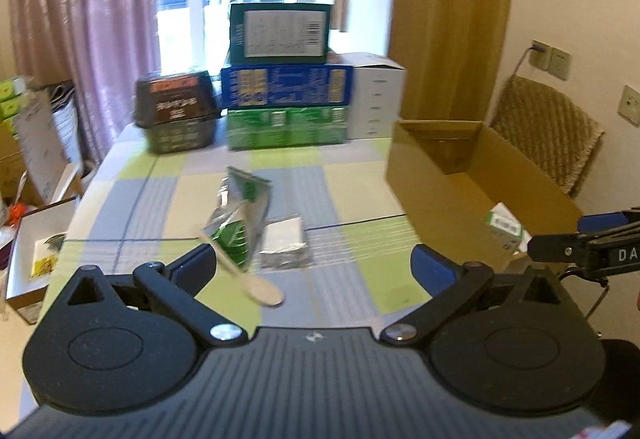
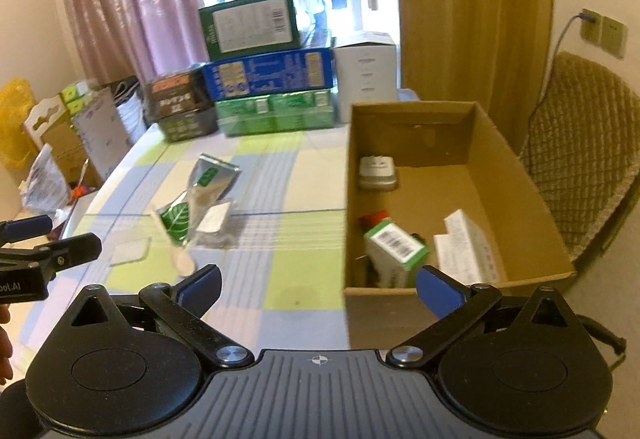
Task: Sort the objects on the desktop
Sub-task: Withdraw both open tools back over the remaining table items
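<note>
On the checked tablecloth [image 1: 352, 199] lie a silver-and-green foil pouch [image 1: 240, 215] [image 2: 200, 191], a silver packet [image 1: 284, 243] [image 2: 216, 223] and a wooden spoon [image 1: 256, 285] [image 2: 180, 257]. My left gripper [image 1: 314, 265] [image 2: 74, 233] is open just short of the spoon, holding nothing. My right gripper [image 2: 318, 283] [image 1: 556, 235] is open at the near edge of the cardboard carton [image 2: 516, 175] [image 1: 420, 175]. Inside the carton are a green barcoded box [image 2: 394, 247] [image 1: 504, 225], a white box [image 2: 464, 247] and a grey-white device [image 2: 376, 171].
Stacked dark green [image 1: 280, 35], blue [image 1: 286, 85] and green [image 1: 286, 127] boxes, a white box [image 1: 376, 99] and a dark container [image 1: 176, 107] line the table's far edge. A padded chair [image 2: 580, 159] stands right of the carton. Boxes and bags crowd the floor at left [image 1: 36, 251].
</note>
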Demonstrator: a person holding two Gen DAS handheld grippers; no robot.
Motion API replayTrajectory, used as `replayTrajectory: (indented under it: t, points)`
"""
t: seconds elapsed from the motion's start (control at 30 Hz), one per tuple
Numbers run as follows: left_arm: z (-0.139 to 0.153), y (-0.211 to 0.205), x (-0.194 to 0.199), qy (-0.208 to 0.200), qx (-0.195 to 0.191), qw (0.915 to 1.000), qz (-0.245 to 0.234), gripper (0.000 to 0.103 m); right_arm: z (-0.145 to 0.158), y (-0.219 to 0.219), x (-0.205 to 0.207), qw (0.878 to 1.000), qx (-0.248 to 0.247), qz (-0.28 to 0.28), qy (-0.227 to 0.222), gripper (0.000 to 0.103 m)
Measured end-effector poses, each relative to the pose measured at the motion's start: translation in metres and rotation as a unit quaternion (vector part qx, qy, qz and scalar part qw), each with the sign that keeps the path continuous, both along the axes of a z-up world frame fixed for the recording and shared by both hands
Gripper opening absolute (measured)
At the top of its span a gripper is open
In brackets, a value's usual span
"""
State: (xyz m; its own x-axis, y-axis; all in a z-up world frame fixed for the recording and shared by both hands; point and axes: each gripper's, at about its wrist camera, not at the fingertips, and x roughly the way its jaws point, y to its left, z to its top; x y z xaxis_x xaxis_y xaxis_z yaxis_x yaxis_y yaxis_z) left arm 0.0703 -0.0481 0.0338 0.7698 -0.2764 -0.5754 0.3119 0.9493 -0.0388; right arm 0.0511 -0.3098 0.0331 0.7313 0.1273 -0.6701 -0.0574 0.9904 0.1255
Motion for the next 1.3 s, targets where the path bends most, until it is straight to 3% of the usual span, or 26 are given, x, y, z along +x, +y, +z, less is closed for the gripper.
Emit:
replayTrajectory:
  t: [0.6, 1.07, 1.3]
  points:
    - [-0.018, 0.083, 0.003, 0.034, 0.031, 0.9981, 0.041, 0.102, -0.025, 0.059, 0.018, 0.998, -0.007, 0.058, 0.023, 0.101]
    - [-0.064, 0.124, 0.049, 0.063, 0.063, 0.9949, 0.047, 0.102, -0.068, 0.107, 0.057, 0.992, -0.028, 0.113, 0.043, 0.101]
    - [-0.09, 0.134, 0.079, 0.068, 0.077, 0.9946, 0.017, 0.102, -0.093, 0.137, 0.082, 0.984, -0.057, 0.165, 0.041, 0.096]
